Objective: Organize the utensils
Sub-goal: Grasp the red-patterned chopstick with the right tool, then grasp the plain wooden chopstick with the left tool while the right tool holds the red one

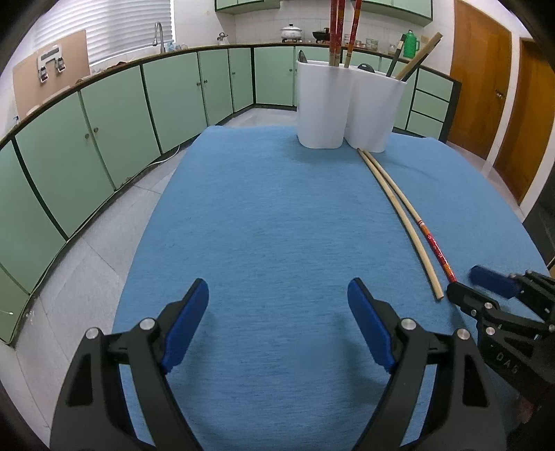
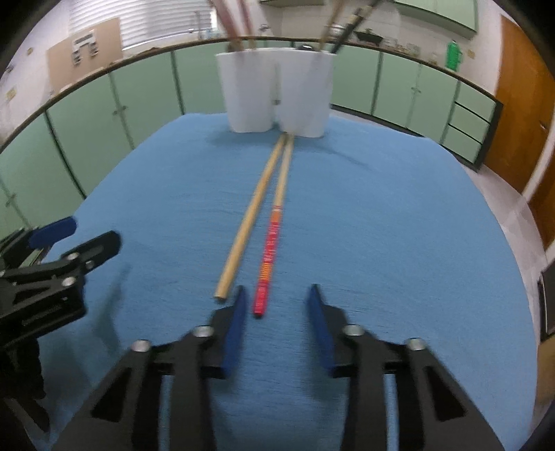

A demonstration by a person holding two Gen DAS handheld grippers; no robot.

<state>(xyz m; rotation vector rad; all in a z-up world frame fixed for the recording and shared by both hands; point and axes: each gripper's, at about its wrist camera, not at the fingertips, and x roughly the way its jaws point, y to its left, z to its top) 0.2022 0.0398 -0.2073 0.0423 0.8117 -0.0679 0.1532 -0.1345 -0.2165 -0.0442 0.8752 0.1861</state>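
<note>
I had the left gripper [image 1: 278,321] hovering low over the blue cloth [image 1: 270,225], its fingers [image 1: 189,322] spread wide apart with only bare cloth between them. My right gripper [image 2: 277,326] sat over the near end of the table, jaws parted as well and holding nothing; the red end of the patterned chopstick [image 2: 272,243] lay just ahead of the gap, closer to the inner finger [image 2: 234,333] than to the other. I could not tell whether that finger touched the stick (the right wrist view was smeared with blur).

The plain chopstick [image 2: 251,211] lay right beside the patterned one, both flat on the cloth. Their far tips came together just in front of the white holder [image 2: 274,90], and they spread slightly apart toward me. From the left wrist view the same pair ran down the right side of the table, the plain chopstick [image 1: 404,222] on the inside and the patterned chopstick [image 1: 428,232] on the outside, with the right gripper [image 1: 466,284] at their near ends.

The white holder [image 1: 347,104] stood upright at the far edge of the cloth, two rounded compartments joined side by side. Red chopsticks [image 1: 338,31] stood in the left compartment, while a pale stick [image 1: 419,55] and a dark-handled utensil [image 1: 395,59] leaned out of the right one.
</note>
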